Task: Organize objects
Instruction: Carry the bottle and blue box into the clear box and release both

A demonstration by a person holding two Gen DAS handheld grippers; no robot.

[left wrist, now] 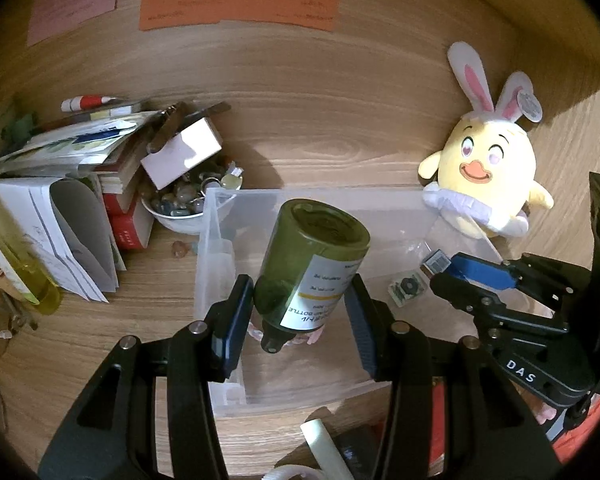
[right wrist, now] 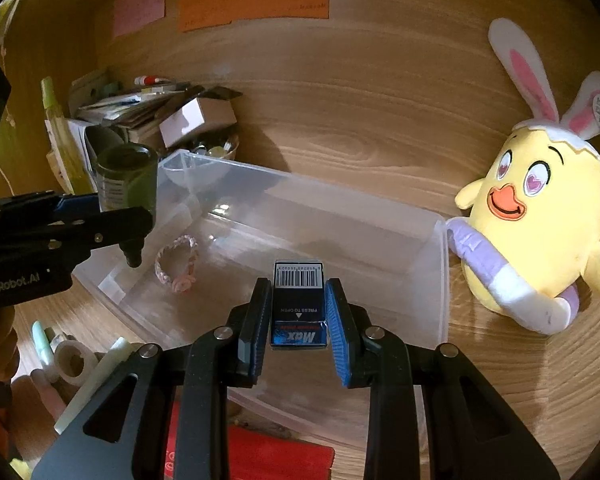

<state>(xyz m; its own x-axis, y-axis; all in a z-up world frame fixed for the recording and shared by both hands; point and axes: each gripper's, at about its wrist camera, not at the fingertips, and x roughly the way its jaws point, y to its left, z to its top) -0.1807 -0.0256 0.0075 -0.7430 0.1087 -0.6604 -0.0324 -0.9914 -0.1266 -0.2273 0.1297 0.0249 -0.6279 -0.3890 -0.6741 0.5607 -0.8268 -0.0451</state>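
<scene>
Bottle (left wrist: 312, 264) pinched neck-down in my left tool (left wrist: 298, 312), staple box (right wrist: 298, 304) pinched in my right tool (right wrist: 298, 316), both over the clear bin (right wrist: 440, 280). I lower each before releasing, avoiding the bracelet (right wrist: 178, 264).

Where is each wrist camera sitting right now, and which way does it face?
Left wrist: behind the left gripper, facing the clear bin; its fingers hold the green bottle; the right gripper enters at right.
Right wrist: behind the right gripper, over the bin, holding the Max box.
Shared: bin, bottle, plush chick, pink bracelet.
</scene>
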